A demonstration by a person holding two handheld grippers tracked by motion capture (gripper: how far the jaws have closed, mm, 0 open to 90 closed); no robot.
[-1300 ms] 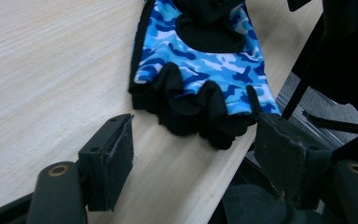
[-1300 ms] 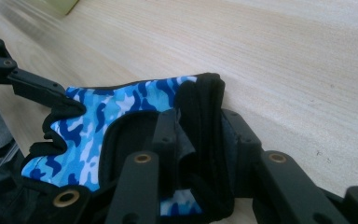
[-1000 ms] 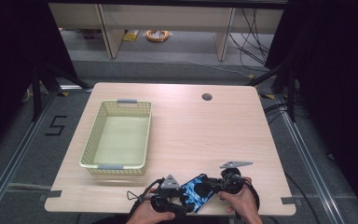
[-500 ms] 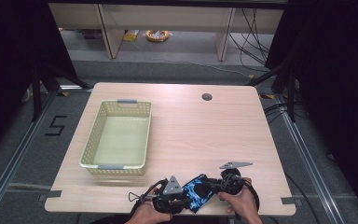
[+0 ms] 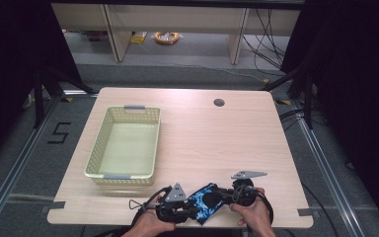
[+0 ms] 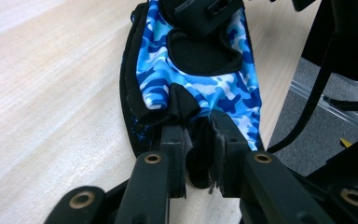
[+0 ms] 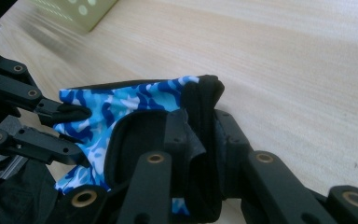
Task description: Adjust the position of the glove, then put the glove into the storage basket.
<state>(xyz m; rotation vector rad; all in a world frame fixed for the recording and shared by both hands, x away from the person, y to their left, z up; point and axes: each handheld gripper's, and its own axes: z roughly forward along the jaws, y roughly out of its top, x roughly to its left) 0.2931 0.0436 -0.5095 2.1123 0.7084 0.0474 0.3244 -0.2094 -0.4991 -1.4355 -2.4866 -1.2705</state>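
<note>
A blue camouflage glove with black trim lies at the table's front edge between my two grippers. My left gripper grips its left end. In the left gripper view the pads pinch the black cuff edge of the glove; these jaws have just been closing with the glove between them. My right gripper holds the other end. In the right gripper view the right gripper clamps a fold of black trim on the glove, and its jaws have just been closing too.
A pale yellow-green mesh basket with grey handles stands at the left of the wooden table. A round cable hole sits near the far edge. The table's front edge runs just below both hands.
The left gripper has edged a little toward the glove's end. The right hand and the glove stay where they were.
</note>
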